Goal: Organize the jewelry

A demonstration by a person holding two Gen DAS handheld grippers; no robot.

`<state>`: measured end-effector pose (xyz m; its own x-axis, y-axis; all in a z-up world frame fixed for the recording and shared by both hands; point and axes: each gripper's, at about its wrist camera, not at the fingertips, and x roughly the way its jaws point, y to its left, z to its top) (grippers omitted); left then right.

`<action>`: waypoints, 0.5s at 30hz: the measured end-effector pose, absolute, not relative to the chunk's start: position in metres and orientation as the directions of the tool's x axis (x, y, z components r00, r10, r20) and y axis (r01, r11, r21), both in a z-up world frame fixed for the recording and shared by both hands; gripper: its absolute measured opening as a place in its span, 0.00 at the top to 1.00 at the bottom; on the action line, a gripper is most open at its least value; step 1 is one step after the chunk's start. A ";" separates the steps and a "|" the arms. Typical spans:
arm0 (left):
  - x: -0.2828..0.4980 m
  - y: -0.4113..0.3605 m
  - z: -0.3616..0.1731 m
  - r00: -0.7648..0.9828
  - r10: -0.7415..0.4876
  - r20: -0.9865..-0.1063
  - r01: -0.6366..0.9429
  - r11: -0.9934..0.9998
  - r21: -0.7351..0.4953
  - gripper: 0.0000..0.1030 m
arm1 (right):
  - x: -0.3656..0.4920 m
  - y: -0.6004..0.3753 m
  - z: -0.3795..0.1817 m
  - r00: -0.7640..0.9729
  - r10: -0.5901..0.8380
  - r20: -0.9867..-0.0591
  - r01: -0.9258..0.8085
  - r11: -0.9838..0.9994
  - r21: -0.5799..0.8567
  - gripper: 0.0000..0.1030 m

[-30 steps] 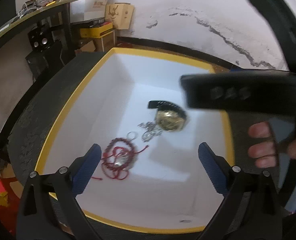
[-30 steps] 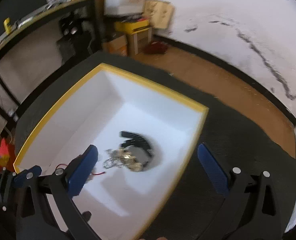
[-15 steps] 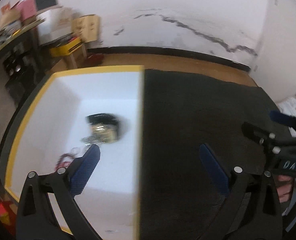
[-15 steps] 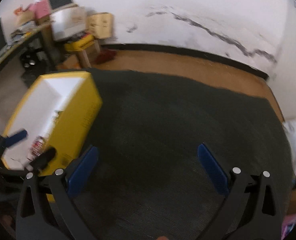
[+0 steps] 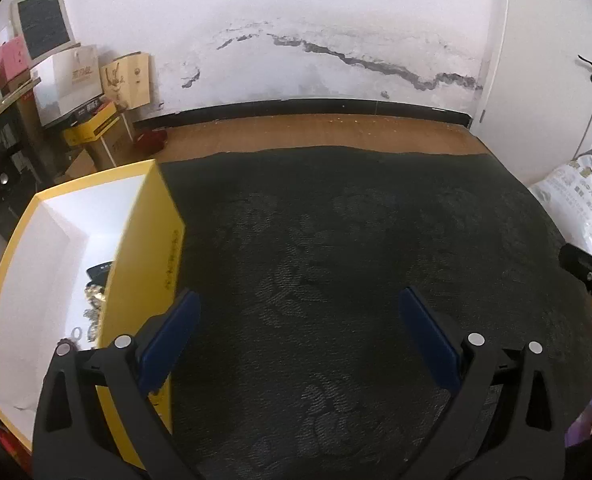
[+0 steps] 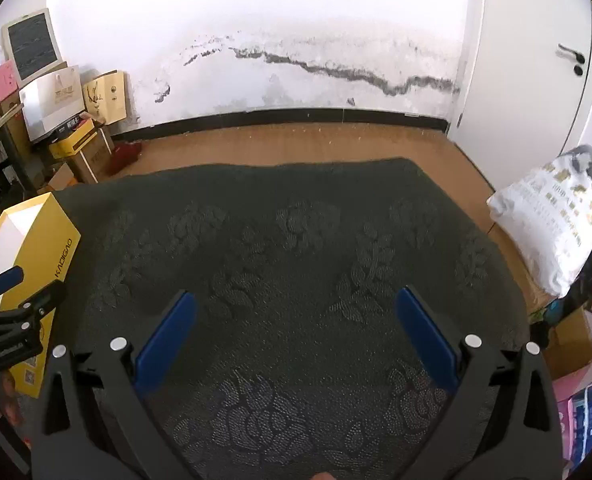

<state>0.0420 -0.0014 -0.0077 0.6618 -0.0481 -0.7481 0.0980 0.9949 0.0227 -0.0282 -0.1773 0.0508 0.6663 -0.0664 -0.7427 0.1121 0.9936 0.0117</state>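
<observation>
Yellow box (image 5: 164,248), white inside, at the left edge of the dark patterned cloth (image 5: 336,260). Within it, partly hidden by the near wall: a black-strapped piece (image 5: 98,272), a gold tangle (image 5: 95,294) just below, then silver chain and rings (image 5: 82,330) (too small to tell apart). Seen from the right wrist view, the same box (image 6: 52,252) sits far left, lettering down its side.

Left hand-held gripper (image 5: 296,332) spread wide over bare cloth, holding nothing, its left blue finger (image 5: 168,336) just beside the box wall. Right hand-held gripper (image 6: 294,330) likewise wide and empty above the cloth, well apart from the box.

Beyond the bench: wooden floor (image 6: 296,144), black skirting, white wall with a dark ragged crack (image 5: 376,64). Stacked cartons and a paper bag (image 5: 128,80) at left, a white door (image 6: 536,60) and a printed sack (image 6: 548,216) at right.
</observation>
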 end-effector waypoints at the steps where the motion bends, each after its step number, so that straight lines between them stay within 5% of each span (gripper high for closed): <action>1: 0.043 -0.002 -0.008 0.664 -0.047 -0.747 0.097 0.995 0.023 0.06 | -0.027 -0.180 0.048 0.663 -0.055 -0.747 0.105 0.994 0.020 0.06; 15: 0.061 -0.003 -0.031 0.616 -0.037 -0.787 0.062 0.998 0.001 0.06 | -0.010 -0.179 0.027 0.614 -0.017 -0.789 0.077 0.996 0.039 0.06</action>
